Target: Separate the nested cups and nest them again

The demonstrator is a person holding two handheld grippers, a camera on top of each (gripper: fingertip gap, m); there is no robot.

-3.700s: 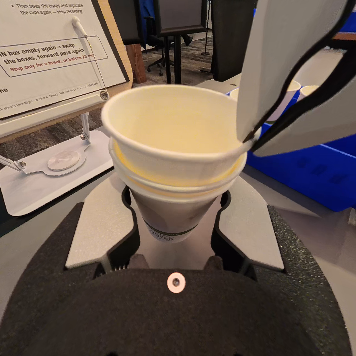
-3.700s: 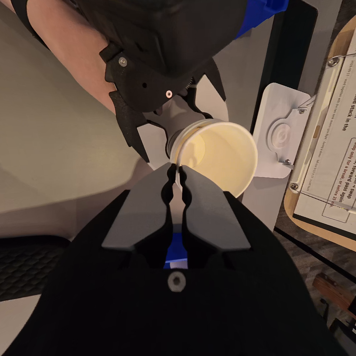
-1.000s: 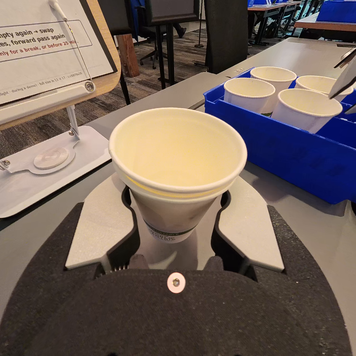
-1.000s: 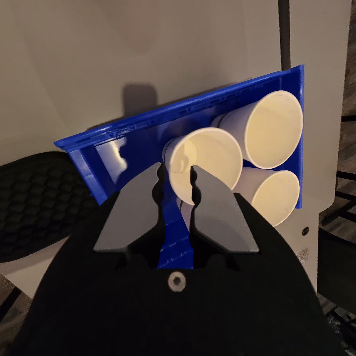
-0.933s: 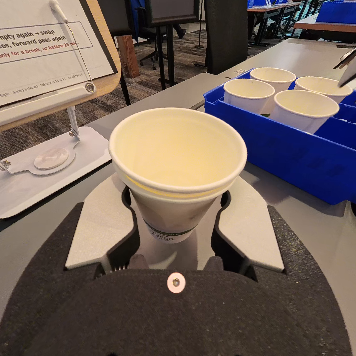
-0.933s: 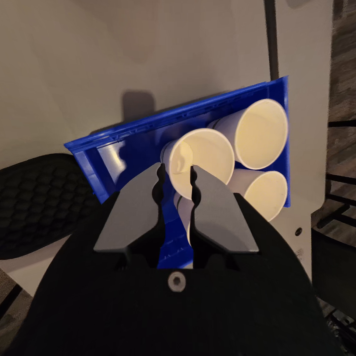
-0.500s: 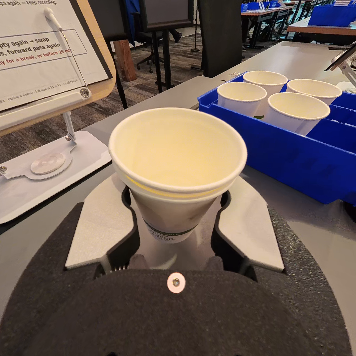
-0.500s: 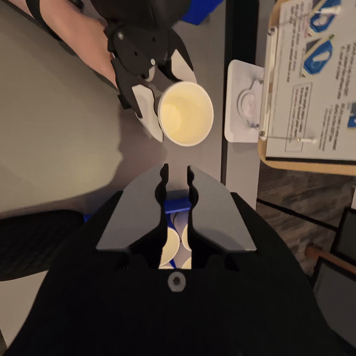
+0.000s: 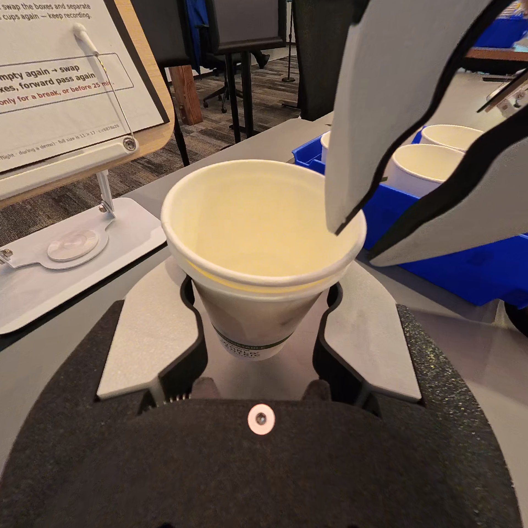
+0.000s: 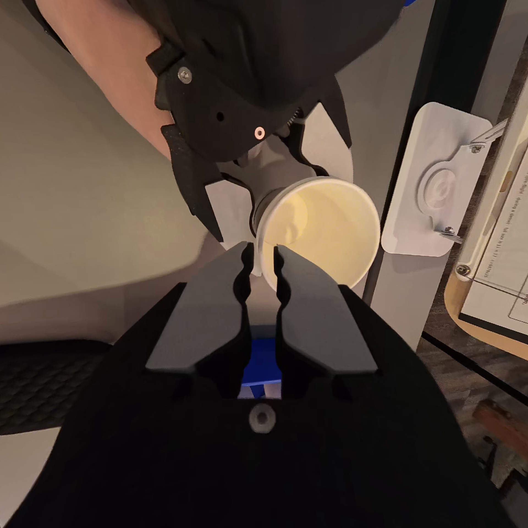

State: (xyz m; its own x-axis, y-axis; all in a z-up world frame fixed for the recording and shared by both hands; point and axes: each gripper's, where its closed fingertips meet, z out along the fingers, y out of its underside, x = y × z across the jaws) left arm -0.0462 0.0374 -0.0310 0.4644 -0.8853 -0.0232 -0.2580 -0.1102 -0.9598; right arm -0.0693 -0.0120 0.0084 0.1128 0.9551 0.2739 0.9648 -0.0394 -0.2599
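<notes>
A stack of nested white paper cups (image 9: 263, 243) stands upright between my left gripper's (image 9: 258, 328) fingers, which are shut on its lower body. My right gripper (image 9: 355, 245) comes down from the upper right and straddles the stack's right rim, with one finger inside the top cup and one outside. In the right wrist view the rim sits in the narrow gap between the fingertips of my right gripper (image 10: 263, 247), which is open and not pinching. The cups (image 10: 320, 237) and the left gripper (image 10: 281, 183) show beyond it.
A blue bin (image 9: 457, 271) at the right holds several single cups (image 9: 423, 165). An instruction board on a stand (image 9: 71, 85) with a white base (image 9: 71, 251) is at the left. A person's forearm (image 10: 114, 85) is behind the left gripper.
My right gripper let go of a cup in the blue bin, swung back to the stack and now straddles its rim. The left gripper has kept its hold on the stack.
</notes>
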